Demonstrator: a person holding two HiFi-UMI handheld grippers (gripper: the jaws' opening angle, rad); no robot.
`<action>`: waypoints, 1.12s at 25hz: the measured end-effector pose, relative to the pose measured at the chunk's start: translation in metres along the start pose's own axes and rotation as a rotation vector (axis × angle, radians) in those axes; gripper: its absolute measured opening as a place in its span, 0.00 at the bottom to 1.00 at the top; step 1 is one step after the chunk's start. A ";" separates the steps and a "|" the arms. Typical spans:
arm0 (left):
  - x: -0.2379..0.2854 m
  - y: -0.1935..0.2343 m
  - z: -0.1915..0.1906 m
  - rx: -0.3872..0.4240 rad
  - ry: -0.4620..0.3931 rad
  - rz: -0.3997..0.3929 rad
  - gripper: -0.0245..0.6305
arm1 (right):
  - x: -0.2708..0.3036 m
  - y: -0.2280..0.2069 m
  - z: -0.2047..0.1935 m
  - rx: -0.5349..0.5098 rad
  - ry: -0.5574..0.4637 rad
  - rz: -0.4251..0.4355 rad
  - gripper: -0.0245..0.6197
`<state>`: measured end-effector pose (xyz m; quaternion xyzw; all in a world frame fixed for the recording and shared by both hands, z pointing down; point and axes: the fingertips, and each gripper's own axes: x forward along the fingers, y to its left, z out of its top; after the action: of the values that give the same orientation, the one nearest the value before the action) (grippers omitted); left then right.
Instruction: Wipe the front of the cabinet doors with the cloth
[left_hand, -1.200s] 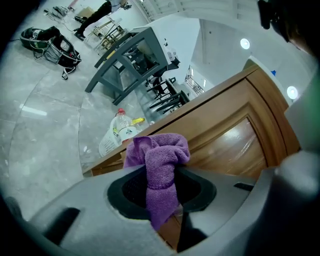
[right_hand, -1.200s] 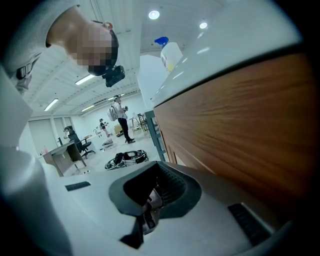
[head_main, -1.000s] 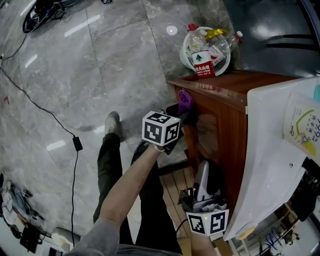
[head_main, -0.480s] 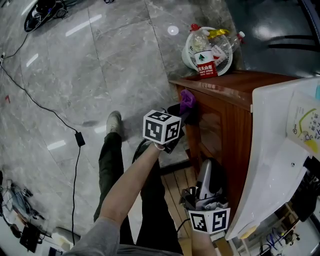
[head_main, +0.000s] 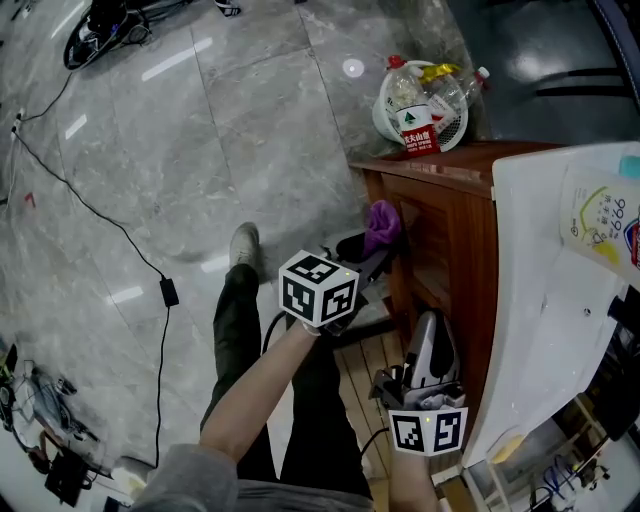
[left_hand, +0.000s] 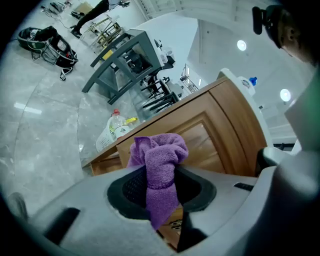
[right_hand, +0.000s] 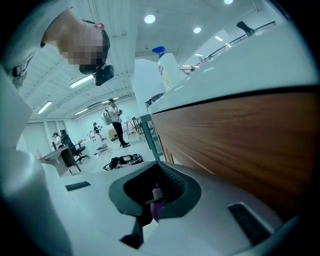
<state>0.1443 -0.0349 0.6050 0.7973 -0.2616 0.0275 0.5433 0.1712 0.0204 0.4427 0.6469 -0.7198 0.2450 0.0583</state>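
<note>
Vs 1 s ago, the left hand-held gripper (left_hand: 160, 182) w/ the cloth (left_hand: 159, 152) sits a bit lower on the cabinet (head_main: 470, 250) front. The right hand-held gripper (head_main: 432, 352) has barely shifted.

Left jaws are clamped tight on the purple cloth. Its bunched end sticks out past the tips, at or just off the upper edge of the door panel (left_hand: 212, 142); contact can't be confirmed. Right jaws are drawn together lower down beside the cabinet, gripping nothing I can name. A thin purple sliver shows at their gap, too small to ID.

Step in hand, prob.: a wiping stroke on the door front. How much is already done can't be read from the wood. Next move calls for pressing the cloth flat to the panel & sweeping across/down w/ steady pressure, right one kept clear.

Containers: a white basket (head_main: 392, 122) on the floor (head_main: 200, 150) behind the cabinet holds several plastic bottles (head_main: 420, 120), one red-labelled. A spray bottle (right_hand: 166, 70) w/ blue trigger stands up on the tabletop (head_main: 465, 165); contents not visible.
</note>
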 end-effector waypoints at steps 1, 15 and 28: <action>-0.005 -0.009 0.002 0.001 -0.009 -0.014 0.22 | -0.002 0.002 0.003 -0.001 -0.005 0.000 0.05; -0.044 -0.106 0.021 -0.034 -0.106 -0.172 0.22 | -0.031 0.020 0.039 -0.018 -0.060 -0.001 0.05; -0.012 -0.136 0.031 -0.071 -0.121 -0.295 0.22 | -0.042 0.012 0.032 -0.020 -0.055 -0.023 0.05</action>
<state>0.1873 -0.0201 0.4730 0.8075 -0.1749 -0.1100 0.5524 0.1740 0.0449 0.3946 0.6612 -0.7159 0.2192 0.0475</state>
